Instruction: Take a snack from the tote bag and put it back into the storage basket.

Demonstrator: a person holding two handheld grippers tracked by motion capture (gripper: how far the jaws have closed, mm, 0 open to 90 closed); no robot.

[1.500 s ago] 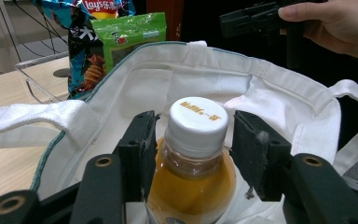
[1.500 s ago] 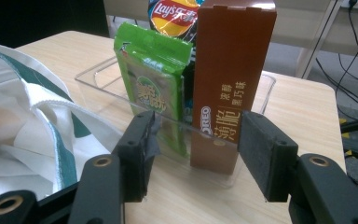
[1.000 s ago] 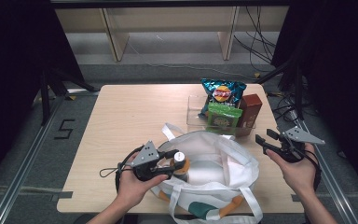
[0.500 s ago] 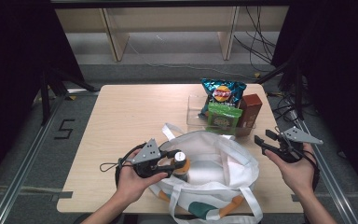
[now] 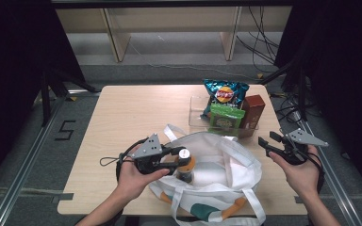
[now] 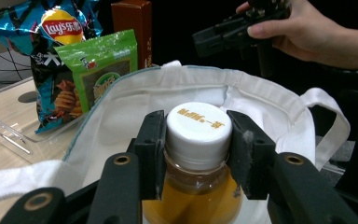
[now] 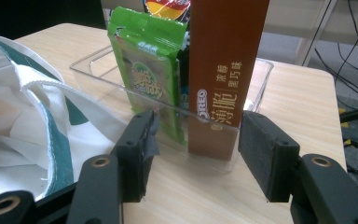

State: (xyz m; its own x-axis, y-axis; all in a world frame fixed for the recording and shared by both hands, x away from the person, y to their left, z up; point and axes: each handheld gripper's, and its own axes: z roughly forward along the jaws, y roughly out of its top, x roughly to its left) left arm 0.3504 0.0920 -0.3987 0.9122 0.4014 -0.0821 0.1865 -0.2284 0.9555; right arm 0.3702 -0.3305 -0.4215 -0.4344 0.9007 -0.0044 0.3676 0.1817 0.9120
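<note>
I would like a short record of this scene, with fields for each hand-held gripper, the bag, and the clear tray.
left hand-held gripper: shut on the bottle at its white cap, over the open bag; jaws have just closed a little
right hand-held gripper: open, nothing between the jaws, pointing at the tray
bag: white cloth, open, lying on the table
tray: clear; holds chips bag, green packet, brown box, all upright

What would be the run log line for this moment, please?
left gripper: shut on bottle above tote bag | right gripper: open, empty, facing clear tray | stage: bagging bottle
</note>
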